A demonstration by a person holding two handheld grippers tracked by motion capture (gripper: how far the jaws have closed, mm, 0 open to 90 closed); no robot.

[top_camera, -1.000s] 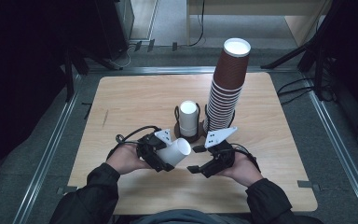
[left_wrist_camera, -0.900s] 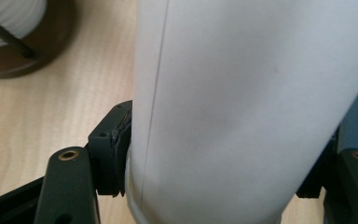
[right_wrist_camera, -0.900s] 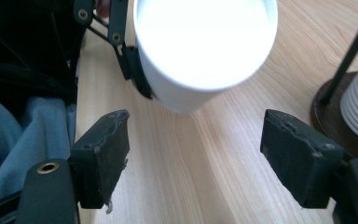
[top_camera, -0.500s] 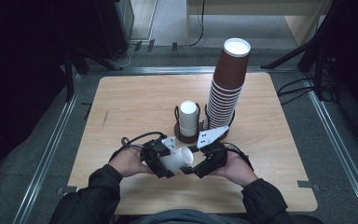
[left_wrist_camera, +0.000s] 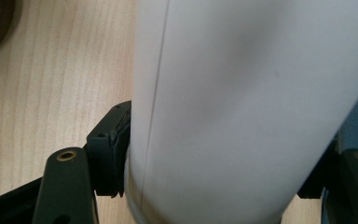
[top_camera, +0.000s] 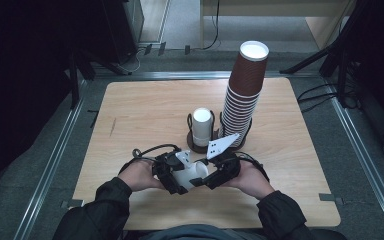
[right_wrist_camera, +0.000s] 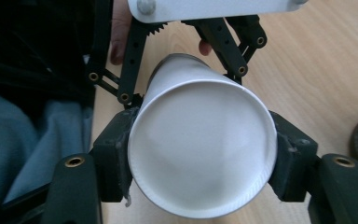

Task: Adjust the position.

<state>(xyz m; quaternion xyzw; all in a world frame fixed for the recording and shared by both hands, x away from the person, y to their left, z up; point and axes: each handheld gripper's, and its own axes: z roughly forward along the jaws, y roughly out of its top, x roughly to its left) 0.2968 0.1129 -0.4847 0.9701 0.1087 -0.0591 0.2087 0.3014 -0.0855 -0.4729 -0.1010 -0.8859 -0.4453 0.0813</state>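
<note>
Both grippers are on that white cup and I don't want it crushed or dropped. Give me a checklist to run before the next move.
1. Left gripper clamped on the white cup: ok; in the left gripper view its jaws press the cup's wall from both sides.
2. Right gripper clamped on the cup: ok; its jaws flank the cup's end in the right gripper view.
3. Cup undeformed: ok; that end still looks round.
4. Cup lifted off the table: cannot tell.
5. Tall brown cup stack upright: ok.
6. Holder slot free: not ok; a white cup stands there.
</note>
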